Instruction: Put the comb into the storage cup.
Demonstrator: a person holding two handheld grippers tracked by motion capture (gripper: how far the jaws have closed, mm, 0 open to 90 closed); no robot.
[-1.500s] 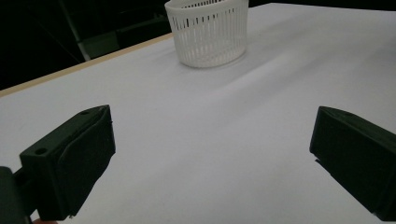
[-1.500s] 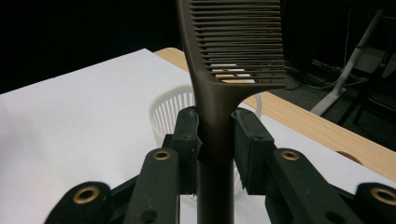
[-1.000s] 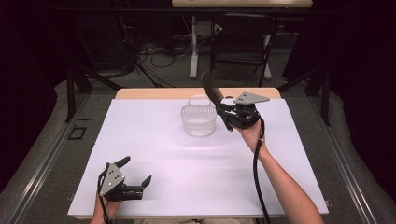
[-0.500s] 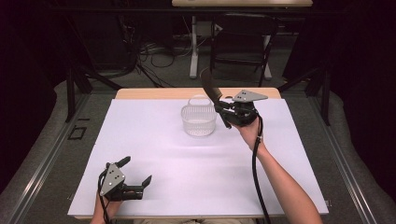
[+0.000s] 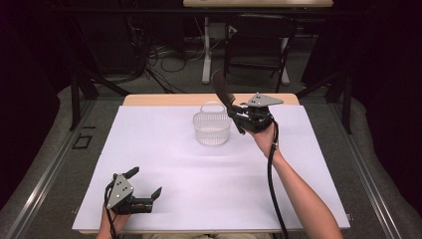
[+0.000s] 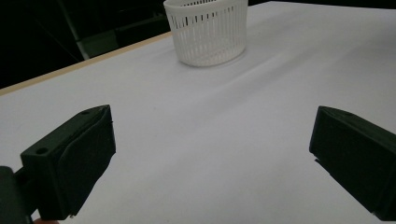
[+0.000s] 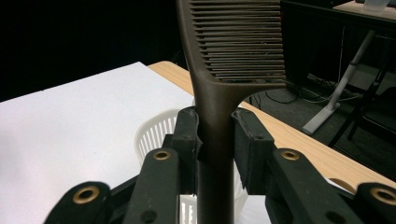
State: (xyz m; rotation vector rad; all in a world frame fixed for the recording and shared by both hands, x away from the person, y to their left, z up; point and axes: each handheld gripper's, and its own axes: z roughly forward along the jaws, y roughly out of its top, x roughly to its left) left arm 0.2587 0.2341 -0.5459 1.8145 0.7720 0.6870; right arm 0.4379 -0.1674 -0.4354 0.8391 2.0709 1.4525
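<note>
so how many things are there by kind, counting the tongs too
comb, dark brown, gripped in the right tongs: 1
basket, white plastic, on the white table cover: 1
tongs: 2, the right ones shut on the comb above the basket and the left tongs open near the table's front edge
total: 4

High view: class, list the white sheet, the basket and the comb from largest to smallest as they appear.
1. White sheet
2. Basket
3. Comb, though it is held raised, nearer the camera, and partly hidden in the right gripper.
</note>
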